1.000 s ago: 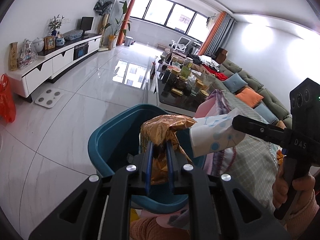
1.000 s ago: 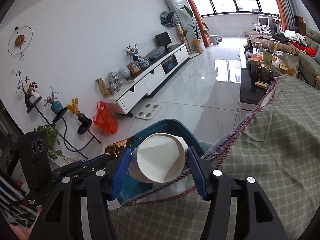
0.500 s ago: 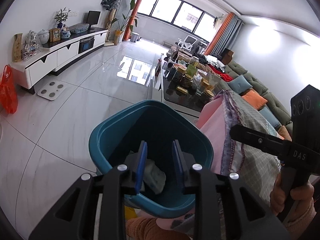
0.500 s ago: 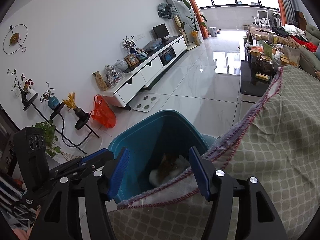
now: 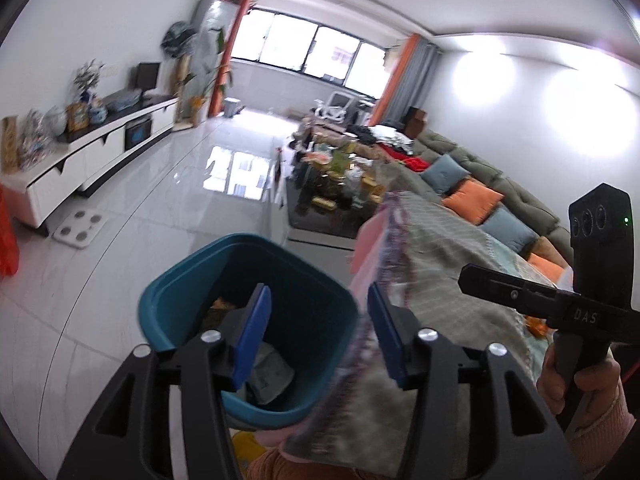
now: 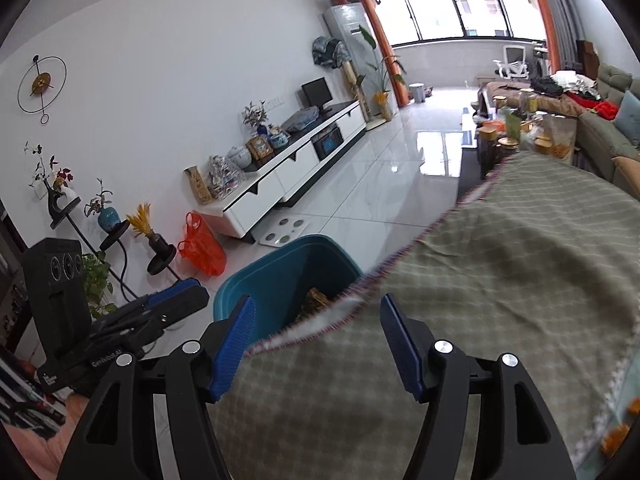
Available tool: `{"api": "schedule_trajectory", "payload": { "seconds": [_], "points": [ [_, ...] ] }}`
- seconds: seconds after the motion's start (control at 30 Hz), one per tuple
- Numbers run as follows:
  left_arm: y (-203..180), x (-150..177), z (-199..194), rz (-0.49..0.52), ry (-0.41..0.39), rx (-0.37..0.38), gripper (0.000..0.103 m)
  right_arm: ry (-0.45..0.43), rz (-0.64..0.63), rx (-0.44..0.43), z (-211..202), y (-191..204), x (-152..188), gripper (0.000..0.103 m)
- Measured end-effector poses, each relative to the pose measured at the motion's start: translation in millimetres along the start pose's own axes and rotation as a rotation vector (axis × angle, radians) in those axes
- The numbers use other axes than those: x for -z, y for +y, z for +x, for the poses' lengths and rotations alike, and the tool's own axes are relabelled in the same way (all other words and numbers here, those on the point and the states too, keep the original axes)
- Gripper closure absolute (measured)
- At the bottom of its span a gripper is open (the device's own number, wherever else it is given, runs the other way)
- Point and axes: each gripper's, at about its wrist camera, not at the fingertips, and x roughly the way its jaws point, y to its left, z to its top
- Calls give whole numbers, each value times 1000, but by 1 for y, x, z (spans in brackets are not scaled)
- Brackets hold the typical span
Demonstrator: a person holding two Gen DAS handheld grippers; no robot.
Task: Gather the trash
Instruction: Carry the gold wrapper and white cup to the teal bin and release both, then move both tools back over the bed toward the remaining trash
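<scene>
A teal trash bin (image 5: 172,292) stands on the floor beside the cloth-covered table; it also shows in the right wrist view (image 6: 256,280). Inside lie a gold foil wrapper (image 5: 220,304) and a pale paper cup (image 5: 272,372); the wrapper shows in the right wrist view (image 6: 316,300) too. My left gripper (image 5: 316,328) is open and empty above the bin's right side. My right gripper (image 6: 316,336) is open and empty over the table edge, and appears in the left wrist view (image 5: 520,292).
A green checked tablecloth (image 6: 500,280) with a red fringe covers the table on the right. A glass coffee table (image 5: 332,200) with jars, a sofa (image 5: 480,184), a white TV cabinet (image 6: 288,176), an orange bag (image 6: 200,244) and a scale (image 5: 80,230) stand around.
One second ago the left gripper held the gold wrapper and the right held the paper cup. Both opened and the items dropped into the bin. Both grippers then pulled back and up.
</scene>
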Motion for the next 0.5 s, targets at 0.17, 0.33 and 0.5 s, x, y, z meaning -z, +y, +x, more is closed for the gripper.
{"api": "schedule_trajectory", "payload": {
  "seconds": [0.17,0.33,0.5],
  "points": [
    [-33,8,2,69,0,68,42,-44,9,60,-35,-15,11,36],
    [-72,20,9,130,15,141,42,-90,48,124,-72,-34,26,34],
    [-104,28,17,175,38,198,41,-134,84,200,-106,-57,45,34]
  ]
}}
